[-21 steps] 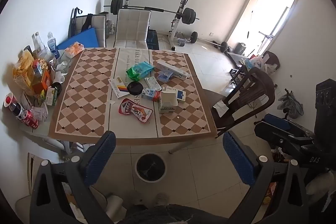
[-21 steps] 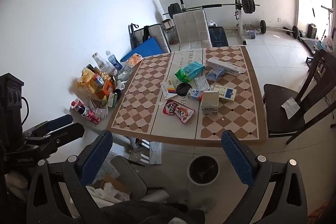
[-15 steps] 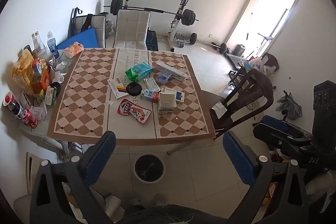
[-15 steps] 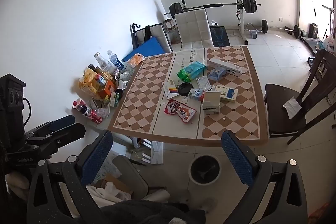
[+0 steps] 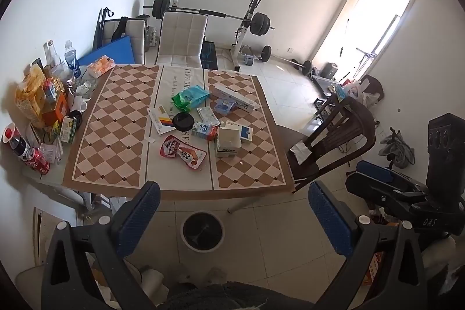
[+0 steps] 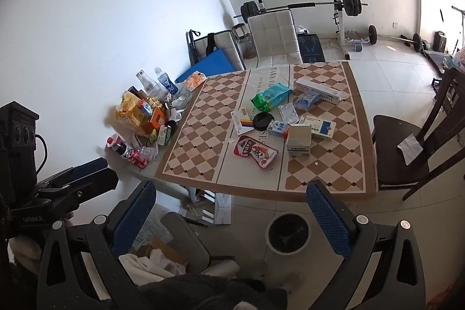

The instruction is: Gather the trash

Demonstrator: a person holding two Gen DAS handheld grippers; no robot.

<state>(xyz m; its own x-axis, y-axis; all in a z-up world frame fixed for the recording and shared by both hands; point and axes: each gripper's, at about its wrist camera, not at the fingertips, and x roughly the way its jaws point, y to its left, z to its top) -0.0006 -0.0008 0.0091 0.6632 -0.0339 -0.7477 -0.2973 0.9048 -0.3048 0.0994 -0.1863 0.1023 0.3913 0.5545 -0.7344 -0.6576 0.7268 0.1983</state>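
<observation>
Spanning the far view, checkered table (image 5: 110, 135) carries litter at its middle. Bin (image 5: 202, 231) on floor, 6 o'clock of table. Red pouch (image 5: 183, 154) nearest, 12 o'clock of left gripper (image 5: 232, 218), long axis 10-to-4. Right gripper (image 6: 231, 218) likewise wide open, empty.

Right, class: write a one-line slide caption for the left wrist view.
Open left gripper above a floor bin, facing a checkered table littered with wrappers and cartons, including a red pouch.
</observation>
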